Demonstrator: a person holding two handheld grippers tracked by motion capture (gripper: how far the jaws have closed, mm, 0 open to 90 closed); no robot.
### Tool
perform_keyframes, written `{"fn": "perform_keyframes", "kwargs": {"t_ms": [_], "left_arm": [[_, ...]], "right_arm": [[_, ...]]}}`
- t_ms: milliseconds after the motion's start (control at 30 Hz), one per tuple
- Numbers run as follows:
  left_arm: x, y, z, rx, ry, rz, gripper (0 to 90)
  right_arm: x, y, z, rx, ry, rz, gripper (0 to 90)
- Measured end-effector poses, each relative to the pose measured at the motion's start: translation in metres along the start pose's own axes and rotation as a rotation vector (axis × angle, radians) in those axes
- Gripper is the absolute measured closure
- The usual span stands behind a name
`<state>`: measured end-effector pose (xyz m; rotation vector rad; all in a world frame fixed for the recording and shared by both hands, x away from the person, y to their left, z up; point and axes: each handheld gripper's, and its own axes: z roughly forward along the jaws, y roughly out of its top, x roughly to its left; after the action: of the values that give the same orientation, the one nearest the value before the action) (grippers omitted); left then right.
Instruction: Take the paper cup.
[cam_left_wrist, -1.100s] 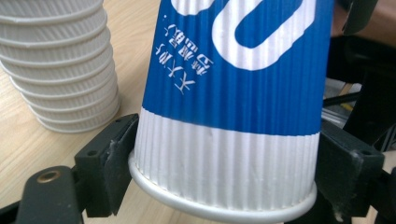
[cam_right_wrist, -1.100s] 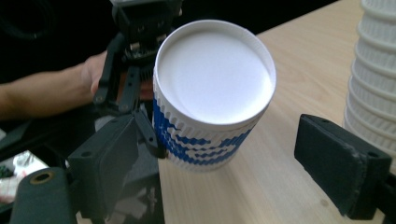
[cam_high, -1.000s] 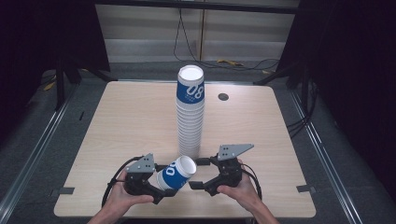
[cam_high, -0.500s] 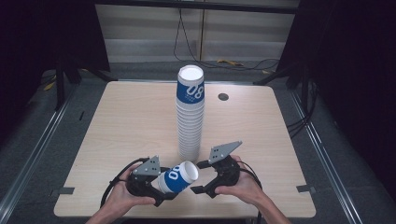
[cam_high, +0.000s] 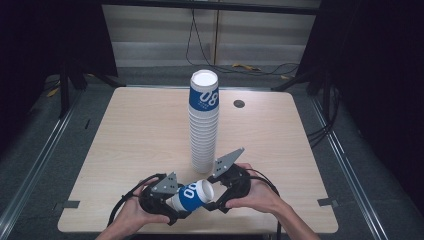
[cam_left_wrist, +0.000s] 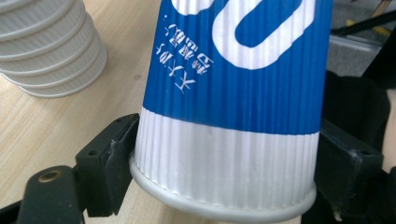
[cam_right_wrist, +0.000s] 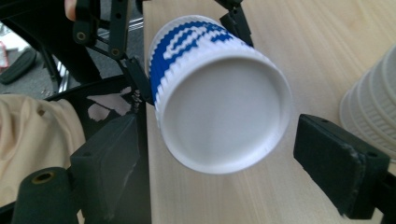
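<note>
Near table front edge: left tongs clamp ribbed blue/white cup, tilted; right tongs open beside stack.

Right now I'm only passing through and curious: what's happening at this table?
A person works two hand-held grippers near the table's front edge. The left gripper is clamped on a blue-and-white paper cup lying sideways. The right gripper faces the cup's closed white end, jaws open on either side without touching. A tall stack of cups stands just behind.
</note>
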<state>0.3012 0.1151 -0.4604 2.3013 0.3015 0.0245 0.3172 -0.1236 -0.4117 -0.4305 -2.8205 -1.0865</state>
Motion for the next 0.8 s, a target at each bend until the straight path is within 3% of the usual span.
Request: {"fn": "perform_keyframes", "kwargs": {"t_ms": [133, 433, 600, 800], "left_arm": [[-0.001, 0.000, 0.002, 0.003, -0.018, -0.009, 16.8], [-0.004, 0.002, 0.006, 0.037, 0.002, 0.019, 16.9], [-0.004, 0.003, 0.005, 0.009, -0.016, 0.019, 16.8], [-0.004, 0.003, 0.004, 0.015, -0.027, 0.024, 16.8]], "right_arm": [[0.000, 0.003, 0.005, 0.029, 0.016, -0.011, 15.3], [0.001, 0.011, 0.013, 0.062, 0.047, -0.043, 17.5], [0.000, 0.013, 0.018, 0.078, 0.058, -0.048, 20.8], [0.000, 0.014, 0.016, 0.084, 0.061, -0.053, 26.6]]}}
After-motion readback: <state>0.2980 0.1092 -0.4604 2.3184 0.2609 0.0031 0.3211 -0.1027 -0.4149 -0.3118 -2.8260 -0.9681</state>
